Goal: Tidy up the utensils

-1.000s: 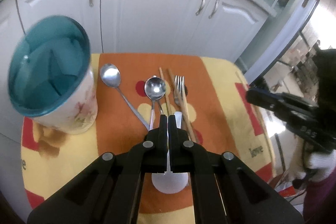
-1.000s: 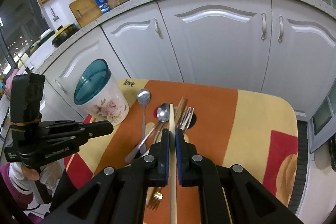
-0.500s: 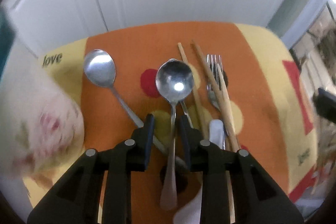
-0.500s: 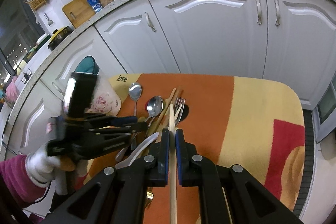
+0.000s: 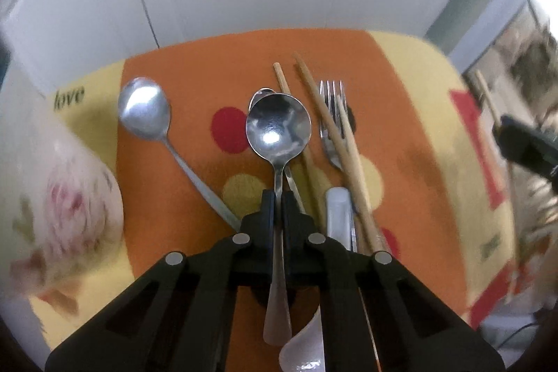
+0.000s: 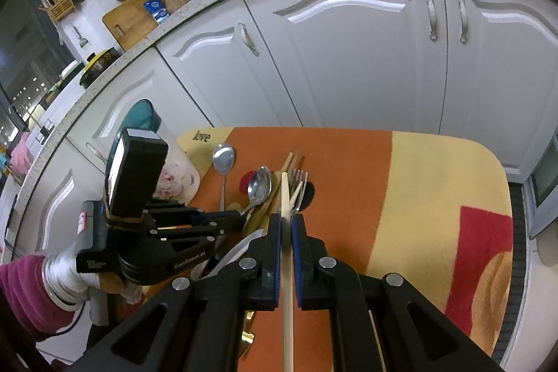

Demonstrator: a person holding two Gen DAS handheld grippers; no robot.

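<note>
1. Two grippers, both loaded. Left gripper [image 5: 278, 203] is pinched on the neck of a steel spoon [image 5: 278, 131], bowl forward over the orange mat [image 5: 209, 75]; right gripper [image 6: 286, 225] is clamped on a single wooden chopstick [image 6: 285, 197], which runs straight out past the fingertips.
2. Steel spoon — rigid, smooth, likely slippery; its weight sits in the bowl, so a hold on the thin neck may let it pivot. A grip nearer the flat handle end would probably steady it.
3. Wooden chopstick — light, stiff, slightly grippy; held near mid-length, it should stay aligned.
4. Loose stock on the mat: second spoon [image 5: 144, 110] lying apart to the left, fork [image 5: 331, 114] crossed by more chopsticks [image 5: 334, 142], white plastic spoon [image 5: 337, 215] just beside them.
5. Floral holder [image 6: 174, 176] with teal rim stands at the mat's left edge — presumed destination.
</note>
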